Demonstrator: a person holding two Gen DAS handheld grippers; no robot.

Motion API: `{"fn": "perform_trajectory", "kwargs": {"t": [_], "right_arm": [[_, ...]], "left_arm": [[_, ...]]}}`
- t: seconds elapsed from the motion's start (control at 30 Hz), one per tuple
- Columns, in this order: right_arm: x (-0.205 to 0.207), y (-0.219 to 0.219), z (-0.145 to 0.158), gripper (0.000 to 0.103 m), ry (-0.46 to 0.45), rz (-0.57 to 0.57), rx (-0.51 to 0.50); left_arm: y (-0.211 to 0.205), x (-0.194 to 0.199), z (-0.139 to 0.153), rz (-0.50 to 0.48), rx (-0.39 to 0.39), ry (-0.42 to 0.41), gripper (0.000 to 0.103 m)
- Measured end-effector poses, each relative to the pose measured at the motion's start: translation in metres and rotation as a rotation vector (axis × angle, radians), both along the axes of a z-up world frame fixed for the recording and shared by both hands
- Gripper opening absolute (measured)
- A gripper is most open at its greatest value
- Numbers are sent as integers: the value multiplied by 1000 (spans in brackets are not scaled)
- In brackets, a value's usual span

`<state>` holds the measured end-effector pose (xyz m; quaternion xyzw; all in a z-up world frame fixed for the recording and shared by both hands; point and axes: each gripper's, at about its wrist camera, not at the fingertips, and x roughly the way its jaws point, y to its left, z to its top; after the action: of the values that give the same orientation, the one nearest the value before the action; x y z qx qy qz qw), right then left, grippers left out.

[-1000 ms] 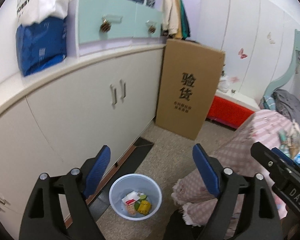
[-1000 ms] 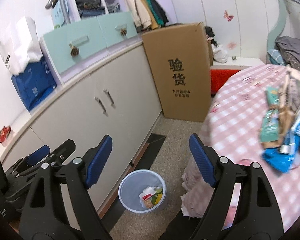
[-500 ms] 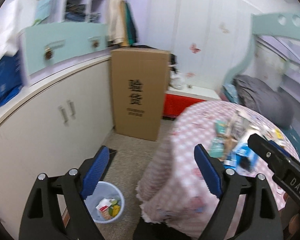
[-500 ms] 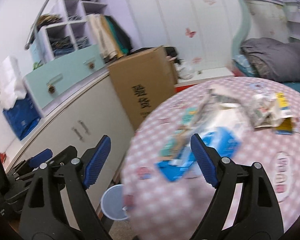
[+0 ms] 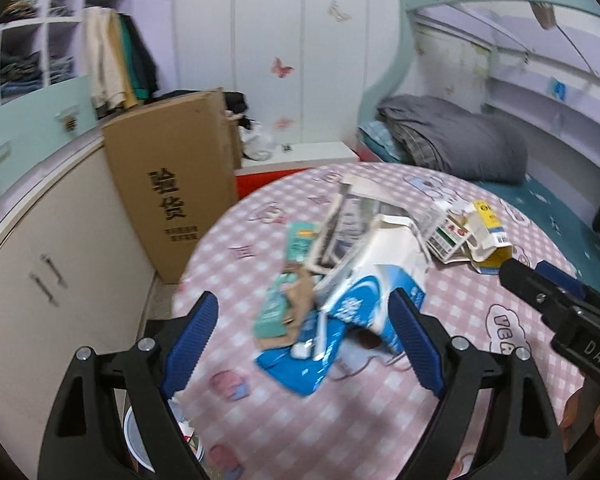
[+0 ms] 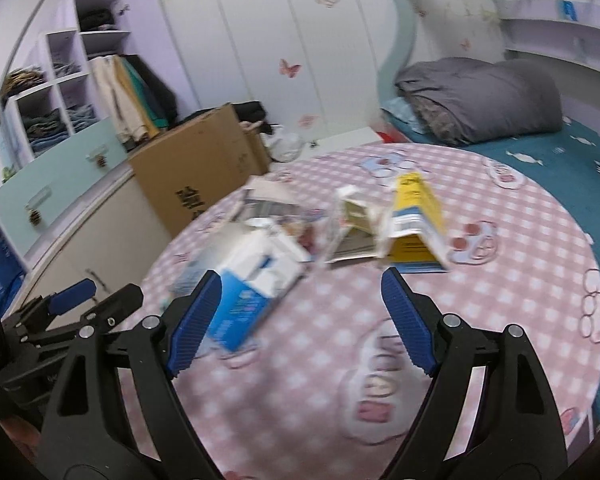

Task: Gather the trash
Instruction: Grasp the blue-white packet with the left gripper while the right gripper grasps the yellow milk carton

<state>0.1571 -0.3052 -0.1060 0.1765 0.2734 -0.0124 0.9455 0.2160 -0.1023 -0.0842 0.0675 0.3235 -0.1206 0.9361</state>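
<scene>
Pink-checked tablecloth (image 5: 380,420); blue-white carton (image 5: 372,292); seemingly yellow box (image 6: 414,216).

**Table and surroundings: positions**

Table (image 5: 440,420): carries a litter heap near its middle. Milk carton (image 5: 376,280) lies on a flat wrapper (image 5: 300,364); paper strip (image 5: 288,280) just left of it; torn box (image 5: 486,236) to the right, apparently apart from the carton. Cardboard box (image 5: 176,184) stands on the floor beyond the table's left edge, against the cabinet (image 5: 52,264). Bin (image 5: 134,440) sits on the floor below the left edge. Bed (image 6: 540,152) lies behind the table, right.
</scene>
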Motion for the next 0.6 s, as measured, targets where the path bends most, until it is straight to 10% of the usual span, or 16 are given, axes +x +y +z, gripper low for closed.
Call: {"fn": "perform_trajectory", "kwargs": {"t": [0.37,0.6], "right_arm": [[11,-31,-13,81,53,-35,-4],[19,-47,-15,82,76,-69,-1]], "left_arm": [[-32,42,-27,-75,29,76,57],[-33,49,-26,-103,-11,121,12]]}}
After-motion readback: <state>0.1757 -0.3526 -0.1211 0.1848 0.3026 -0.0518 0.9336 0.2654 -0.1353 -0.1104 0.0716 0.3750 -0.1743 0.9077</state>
